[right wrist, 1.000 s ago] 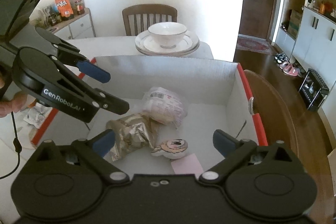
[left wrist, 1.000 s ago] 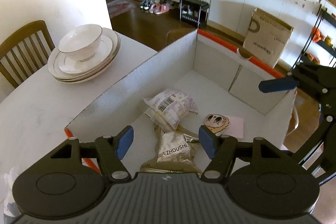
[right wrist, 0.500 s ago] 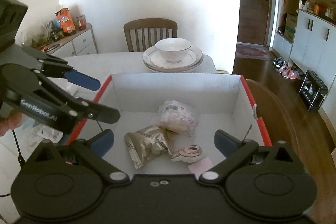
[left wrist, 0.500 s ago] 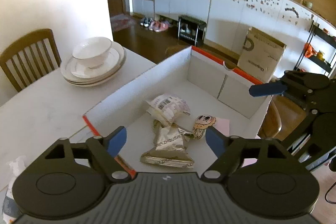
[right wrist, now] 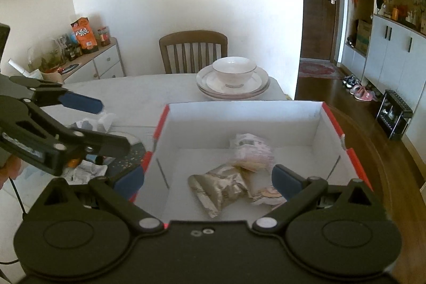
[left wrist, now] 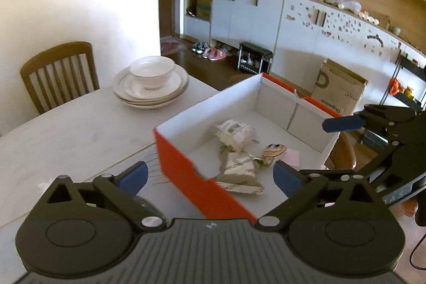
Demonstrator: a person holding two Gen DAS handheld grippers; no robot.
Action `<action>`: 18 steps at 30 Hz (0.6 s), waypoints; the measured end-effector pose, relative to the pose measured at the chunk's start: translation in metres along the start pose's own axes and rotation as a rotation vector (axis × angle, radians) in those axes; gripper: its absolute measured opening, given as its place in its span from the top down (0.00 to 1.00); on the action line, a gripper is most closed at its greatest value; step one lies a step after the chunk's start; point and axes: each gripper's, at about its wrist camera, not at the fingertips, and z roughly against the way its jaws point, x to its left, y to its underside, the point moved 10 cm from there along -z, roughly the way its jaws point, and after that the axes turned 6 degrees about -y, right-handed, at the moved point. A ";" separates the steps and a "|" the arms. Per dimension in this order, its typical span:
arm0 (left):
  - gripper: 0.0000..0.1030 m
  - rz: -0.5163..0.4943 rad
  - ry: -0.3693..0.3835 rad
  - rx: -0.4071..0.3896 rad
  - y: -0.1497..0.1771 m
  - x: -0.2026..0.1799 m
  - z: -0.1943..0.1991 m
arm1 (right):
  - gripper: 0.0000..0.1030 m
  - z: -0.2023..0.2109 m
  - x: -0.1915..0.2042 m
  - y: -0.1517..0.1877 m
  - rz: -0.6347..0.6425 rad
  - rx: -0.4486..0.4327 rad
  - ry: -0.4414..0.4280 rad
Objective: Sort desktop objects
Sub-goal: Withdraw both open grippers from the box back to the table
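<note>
My left tongs (left wrist: 210, 173): black two-finger gripper with blue pads, jaws opening wide, nothing between them; they hang above the near corner of the box.
My right tongs (right wrist: 207, 178): same black build, blue pads spread well apart, nothing gripped, hanging over the box's near edge.
Box (right wrist: 241, 112): open cardboard carton, white inside, orange-red outside, on the pale table (left wrist: 66, 129).
In the box: crumpled gold foil snack bag (right wrist: 219, 189) on the floor, touching a clear plastic packet with a barcode label (right wrist: 251, 148); a small cartoon-face packet (left wrist: 274, 151) just beside them, partly over a pink paper slip (left wrist: 291, 157).
Left on the table: crumpled wrappers (right wrist: 87, 168) beside the box.
Far end: white bowl (right wrist: 234, 71) on stacked plates (right wrist: 259, 85), wooden chair (right wrist: 193, 51) behind.
</note>
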 end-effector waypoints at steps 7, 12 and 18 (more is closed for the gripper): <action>0.02 0.036 -0.049 -0.022 0.019 0.044 0.020 | 0.01 -0.004 0.036 0.001 -0.009 -0.003 -0.004; 0.02 0.037 -0.072 -0.020 0.035 0.073 0.030 | 0.01 -0.009 0.069 0.002 0.009 0.001 -0.019; 0.02 0.042 -0.098 -0.023 0.054 0.113 0.043 | 0.01 -0.019 0.104 0.001 0.035 0.008 -0.018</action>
